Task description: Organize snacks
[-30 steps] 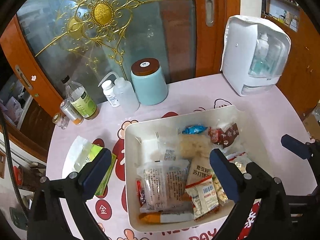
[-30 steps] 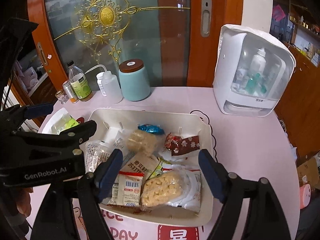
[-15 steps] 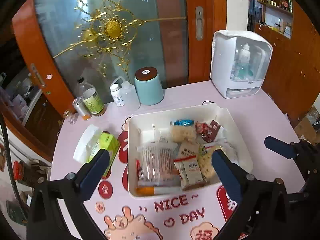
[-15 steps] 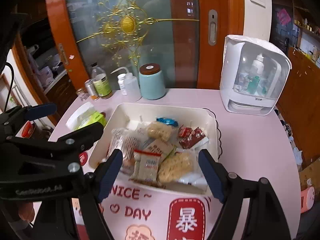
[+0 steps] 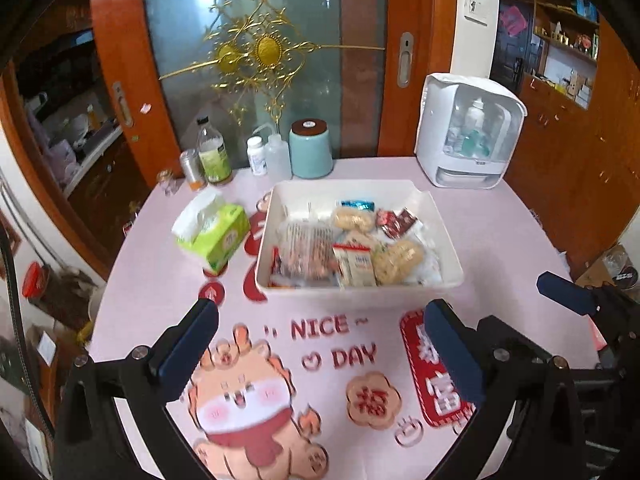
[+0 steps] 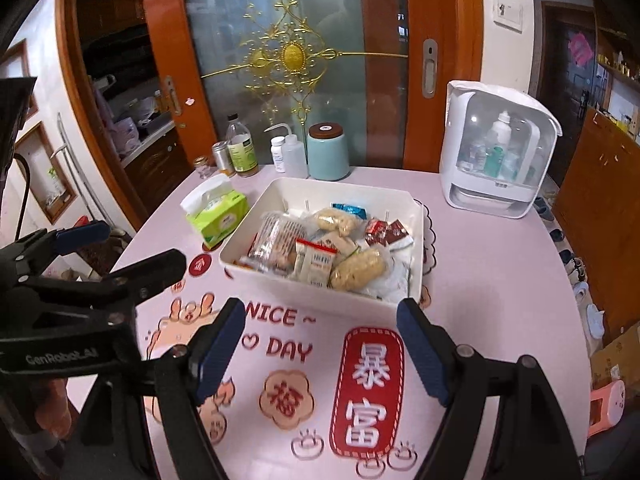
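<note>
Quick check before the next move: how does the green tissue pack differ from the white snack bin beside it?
The tissue pack is bright green and soft-sided; the snack bin is white and rigid. The tissue pack is much smaller than the bin. The pack is closed apart from white tissue poking out on top; the bin is open-topped and full of wrapped snacks. Both sit on the pink tablecloth, side by side.

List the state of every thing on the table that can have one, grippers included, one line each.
white bin: upright, open-topped, filled with snack packets.
tissue box: open, tissue sticking out of the top.
teal canister: upright, brown lid on.
glass bottle: upright, capped.
white cabinet: closed, bottles inside.
left gripper: open, empty; its jaws have just been opening.
right gripper: open, empty.
</note>
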Demonstrator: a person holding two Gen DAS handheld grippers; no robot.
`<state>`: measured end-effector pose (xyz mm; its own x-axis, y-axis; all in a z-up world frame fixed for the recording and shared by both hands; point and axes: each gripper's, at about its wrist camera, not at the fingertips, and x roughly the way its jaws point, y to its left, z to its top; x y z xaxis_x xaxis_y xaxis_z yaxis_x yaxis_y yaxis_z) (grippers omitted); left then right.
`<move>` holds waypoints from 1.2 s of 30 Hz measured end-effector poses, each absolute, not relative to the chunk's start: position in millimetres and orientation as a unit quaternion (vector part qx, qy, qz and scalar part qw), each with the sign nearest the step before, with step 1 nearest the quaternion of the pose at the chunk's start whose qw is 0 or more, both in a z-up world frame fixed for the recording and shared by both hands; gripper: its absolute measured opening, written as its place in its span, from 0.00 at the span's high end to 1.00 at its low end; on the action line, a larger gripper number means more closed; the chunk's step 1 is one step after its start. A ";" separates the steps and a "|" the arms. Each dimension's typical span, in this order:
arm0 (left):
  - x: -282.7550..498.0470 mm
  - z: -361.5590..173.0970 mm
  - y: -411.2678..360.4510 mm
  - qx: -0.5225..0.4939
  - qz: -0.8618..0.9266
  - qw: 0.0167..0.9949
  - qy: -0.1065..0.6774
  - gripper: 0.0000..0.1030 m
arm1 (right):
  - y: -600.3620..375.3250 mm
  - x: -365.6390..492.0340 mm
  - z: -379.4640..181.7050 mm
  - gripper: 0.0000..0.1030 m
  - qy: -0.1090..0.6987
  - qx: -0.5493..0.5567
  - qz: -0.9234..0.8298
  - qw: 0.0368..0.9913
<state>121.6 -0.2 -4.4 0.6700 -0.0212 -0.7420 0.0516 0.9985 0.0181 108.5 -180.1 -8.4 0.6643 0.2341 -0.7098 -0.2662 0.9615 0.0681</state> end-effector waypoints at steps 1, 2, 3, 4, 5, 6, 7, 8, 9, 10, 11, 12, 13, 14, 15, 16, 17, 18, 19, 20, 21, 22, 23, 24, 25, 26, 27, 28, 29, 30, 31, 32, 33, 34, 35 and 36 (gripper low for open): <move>112.7 -4.2 -0.2 0.017 -0.020 0.914 0.405 0.01 | -181.9 102.9 -8.4 0.23 0.386 -0.021 0.139 0.912; 102.7 -4.0 0.0 0.016 -0.021 0.915 0.403 0.01 | -184.0 96.5 -8.5 0.23 0.387 -0.020 0.141 0.911; 94.7 -3.8 0.2 0.015 -0.020 0.915 0.402 0.01 | -187.0 88.5 -8.8 0.23 0.389 -0.018 0.141 0.910; 84.5 -3.6 1.2 0.012 -0.019 0.916 0.401 0.01 | -189.4 82.9 -9.1 0.23 0.391 -0.016 0.141 0.909; 78.9 -3.2 1.4 0.010 -0.020 0.916 0.400 0.01 | -192.0 77.5 -9.3 0.23 0.393 -0.012 0.141 0.909; 71.7 -2.4 2.7 0.007 -0.019 0.917 0.399 0.01 | -195.2 72.0 -9.1 0.23 0.395 -0.008 0.140 0.908; 65.9 -1.8 4.3 0.004 -0.017 0.916 0.400 0.01 | -197.3 68.1 -8.9 0.23 0.397 -0.006 0.138 0.907; 62.5 -1.0 5.6 0.002 -0.016 0.916 0.401 0.01 | -199.7 64.2 -8.3 0.23 0.398 -0.001 0.136 0.907; 57.0 0.4 7.4 -0.003 -0.015 0.916 0.400 0.01 | -202.8 60.0 -7.2 0.23 0.398 0.006 0.135 0.907; 53.9 1.6 8.1 -0.005 -0.013 0.917 0.400 0.01 | -204.9 56.9 -6.3 0.23 0.398 0.011 0.134 0.907; 48.6 2.9 9.8 -0.008 -0.011 0.917 0.399 0.01 | -207.2 53.4 -5.3 0.23 0.398 0.016 0.133 0.908; 45.6 3.7 10.6 -0.009 -0.011 0.917 0.399 0.01 | -208.7 48.6 -4.5 0.23 0.397 0.021 0.132 0.908; 43.1 4.6 10.9 -0.009 -0.010 0.917 0.398 0.01 | -209.6 45.8 -3.9 0.23 0.397 0.023 0.131 0.908; 39.4 5.3 11.0 -0.009 -0.008 0.917 0.398 0.01 | -210.3 42.9 -3.3 0.23 0.397 0.026 0.130 0.908; 36.5 5.6 10.5 -0.008 -0.006 0.917 0.398 0.01 | -210.4 39.4 -2.9 0.23 0.397 0.028 0.129 0.908; 32.7 5.9 9.7 -0.008 -0.005 0.917 0.400 0.01 | -210.5 36.7 -2.6 0.23 0.397 0.029 0.129 0.908; 29.4 6.0 9.7 -0.012 -0.008 0.916 0.400 0.01 | -210.3 33.5 -2.0 0.23 0.396 0.030 0.129 0.909; 27.2 6.2 8.9 -0.014 -0.011 0.916 0.402 0.01 | -210.6 31.8 -1.6 0.23 0.395 0.031 0.128 0.909; 25.9 6.1 8.8 -0.015 -0.012 0.915 0.404 0.01 | -210.9 29.6 -0.8 0.23 0.395 0.032 0.127 0.909; 22.2 5.5 7.9 -0.016 -0.014 0.913 0.407 0.01 | -210.9 26.8 -0.1 0.23 0.394 0.034 0.127 0.910; 19.4 5.1 6.9 -0.016 -0.014 0.913 0.408 0.01 | -211.0 24.4 0.6 0.23 0.394 0.035 0.126 0.910; 16.9 4.9 6.0 -0.016 -0.014 0.913 0.408 0.01 | -211.2 22.6 1.0 0.23 0.396 0.035 0.124 0.909; 13.1 4.7 5.5 -0.017 -0.013 0.913 0.407 0.01 | -211.5 21.1 1.4 0.23 0.397 0.036 0.123 0.909; 9.6 4.3 4.8 -0.016 -0.011 0.914 0.406 0.01 | -211.8 19.3 2.0 0.23 0.397 0.037 0.124 0.909; 7.5 3.7 3.5 -0.014 -0.009 0.914 0.406 0.01 | -211.8 17.5 2.8 0.23 0.395 0.037 0.124 0.909; 4.7 3.0 2.6 -0.012 -0.005 0.914 0.407 0.01 | -211.1 15.3 3.7 0.23 0.393 0.034 0.122 0.911; 2.6 1.8 1.7 -0.011 -0.002 0.913 0.408 0.01 | -210.7 13.5 4.0 0.23 0.391 0.031 0.121 0.912; 1.3 0.8 1.1 -0.011 -0.001 0.912 0.410 0.01 | -210.2 12.3 4.6 0.23 0.390 0.029 0.121 0.912; 0.4 -0.3 0.3 -0.012 0.000 0.911 0.413 0.01 | -209.3 11.1 4.7 0.23 0.389 0.027 0.121 0.913; -0.1 -0.9 -0.3 -0.014 0.001 0.910 0.415 0.01 | -208.2 10.0 4.3 0.23 0.389 0.024 0.123 0.913; -0.3 -1.6 -0.3 -0.014 0.005 0.909 0.416 0.01 | -207.6 9.2 3.7 0.23 0.388 0.022 0.120 0.913; -0.3 -2.2 -0.1 -0.016 0.008 0.909 0.417 0.01 | -206.7 8.8 3.5 0.23 0.388 0.020 0.120 0.914; -0.9 -2.4 0.2 -0.018 0.009 0.909 0.417 0.01 | -206.3 8.2 2.9 0.23 0.387 0.021 0.122 0.914; -1.6 -2.9 0.9 -0.020 0.010 0.908 0.418 0.01 | -206.0 7.7 2.5 0.23 0.388 0.022 0.123 0.913; -2.3 -3.1 2.0 -0.023 0.012 0.908 0.417 0.01 | -206.1 7.6 2.1 0.23 0.388 0.023 0.124 0.913; -2.7 -3.4 2.5 -0.025 0.015 0.908 0.417 0.01 | -205.2 7.2 1.4 0.23 0.389 0.022 0.125 0.913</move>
<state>-2.7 2.5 -3.4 0.6512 0.0053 -0.7589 -0.0477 0.9983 -0.0339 7.2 -205.2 1.4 0.6664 0.2449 -0.7042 -0.2110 0.9678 0.1369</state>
